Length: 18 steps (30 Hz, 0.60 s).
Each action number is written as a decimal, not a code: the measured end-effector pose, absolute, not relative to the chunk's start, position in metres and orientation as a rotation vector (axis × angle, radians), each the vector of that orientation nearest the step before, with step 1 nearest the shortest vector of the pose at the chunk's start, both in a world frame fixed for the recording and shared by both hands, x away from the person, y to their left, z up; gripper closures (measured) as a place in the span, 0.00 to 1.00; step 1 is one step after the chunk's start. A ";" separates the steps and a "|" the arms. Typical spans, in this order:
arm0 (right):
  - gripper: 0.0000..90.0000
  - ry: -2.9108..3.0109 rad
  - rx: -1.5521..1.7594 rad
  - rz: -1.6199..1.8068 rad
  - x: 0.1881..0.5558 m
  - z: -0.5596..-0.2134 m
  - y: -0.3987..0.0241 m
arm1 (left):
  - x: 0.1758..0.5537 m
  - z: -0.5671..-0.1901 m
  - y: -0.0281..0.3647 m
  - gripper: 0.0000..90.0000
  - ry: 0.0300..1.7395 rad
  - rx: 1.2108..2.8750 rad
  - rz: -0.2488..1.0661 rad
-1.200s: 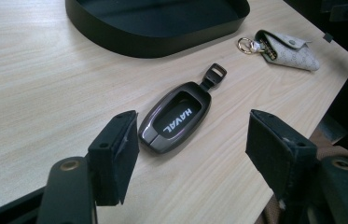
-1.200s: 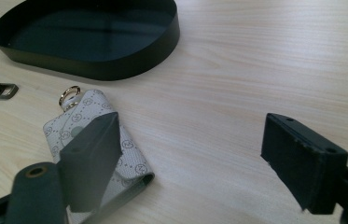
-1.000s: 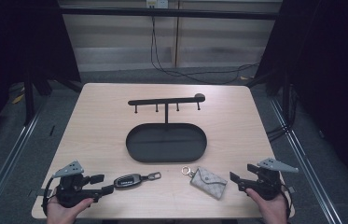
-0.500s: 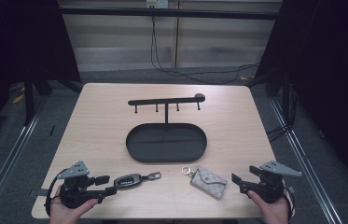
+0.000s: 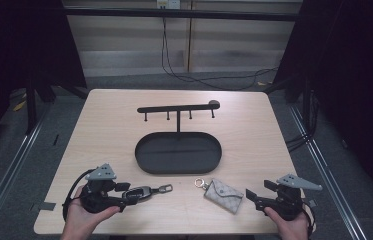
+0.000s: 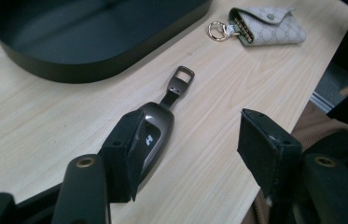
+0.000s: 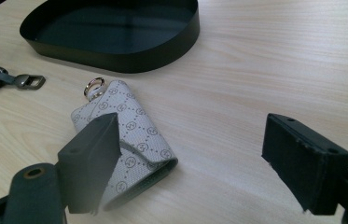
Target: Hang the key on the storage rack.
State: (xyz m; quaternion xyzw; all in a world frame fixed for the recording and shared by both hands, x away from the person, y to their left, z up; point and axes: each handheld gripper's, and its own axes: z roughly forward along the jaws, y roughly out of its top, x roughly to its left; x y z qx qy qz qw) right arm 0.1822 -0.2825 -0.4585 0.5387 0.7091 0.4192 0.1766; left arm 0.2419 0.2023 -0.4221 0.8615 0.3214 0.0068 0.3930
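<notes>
Where left tool (image 6: 188, 154) overlaps | car key (image 6: 155, 128) rear hidden

Black grippers (image 5: 129, 195) w/ grey triangular top plates, trailing cables.

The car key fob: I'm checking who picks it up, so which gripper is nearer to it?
Left. The left gripper has one of its fingers right beside the car key fob. The right gripper sits across the table by the key pouch.

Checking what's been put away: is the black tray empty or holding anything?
Empty. The black tray shows bare floor; the car key and key pouch lie outside on the table.
</notes>
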 end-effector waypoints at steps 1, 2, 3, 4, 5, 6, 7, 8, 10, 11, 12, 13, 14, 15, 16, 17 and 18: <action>0.21 2.011 1.518 1.186 0.182 -0.459 -0.282 | 0.244 -0.421 0.199 0.47 0.806 2.197 0.007; 0.21 2.017 1.514 1.193 0.182 -0.459 -0.282 | 0.246 -0.420 0.195 0.47 0.805 2.210 0.012; 0.22 2.016 1.513 1.196 0.182 -0.458 -0.282 | 0.248 -0.420 0.193 0.47 0.800 2.221 0.009; 0.22 2.012 1.515 1.196 0.182 -0.458 -0.282 | 0.249 -0.419 0.191 0.47 0.798 2.220 0.017; 0.23 2.011 1.519 1.192 0.182 -0.458 -0.282 | 0.250 -0.419 0.189 0.47 0.796 2.227 0.019; 0.23 2.014 1.517 1.187 0.182 -0.459 -0.282 | 0.252 -0.418 0.187 0.47 0.791 2.241 0.013; 0.23 2.017 1.512 1.186 0.182 -0.459 -0.282 | 0.253 -0.418 0.185 0.47 0.787 2.254 0.012; 0.23 2.019 1.512 1.187 0.182 -0.459 -0.281 | 0.254 -0.418 0.184 0.48 0.775 2.265 0.015; 0.23 2.025 1.511 1.180 0.183 -0.459 -0.280 | 0.256 -0.417 0.182 0.49 0.761 2.296 0.015; 0.23 2.028 1.511 1.179 0.184 -0.460 -0.280 | 0.257 -0.417 0.182 0.52 0.751 2.302 0.019; 0.24 2.030 1.511 1.177 0.184 -0.460 -0.279 | 0.258 -0.416 0.180 0.55 0.743 2.305 0.024; 0.24 2.032 1.509 1.180 0.185 -0.460 -0.279 | 0.259 -0.415 0.180 0.56 0.738 2.328 0.060; 0.24 2.029 1.504 1.180 0.185 -0.460 -0.279 | 0.260 -0.414 0.178 0.58 0.739 2.330 0.091; 0.24 2.031 1.501 1.179 0.185 -0.460 -0.279 | 0.262 -0.413 0.177 0.62 0.737 2.327 0.084; 0.24 2.032 1.501 1.180 0.185 -0.460 -0.279 | 0.265 -0.413 0.177 0.62 0.752 2.322 0.065; 0.24 2.030 1.503 1.185 0.185 -0.460 -0.279 | 0.268 -0.413 0.176 0.62 0.754 2.333 0.055; 0.24 2.028 1.506 1.189 0.185 -0.460 -0.279 | 0.271 -0.413 0.175 0.62 0.749 2.335 0.044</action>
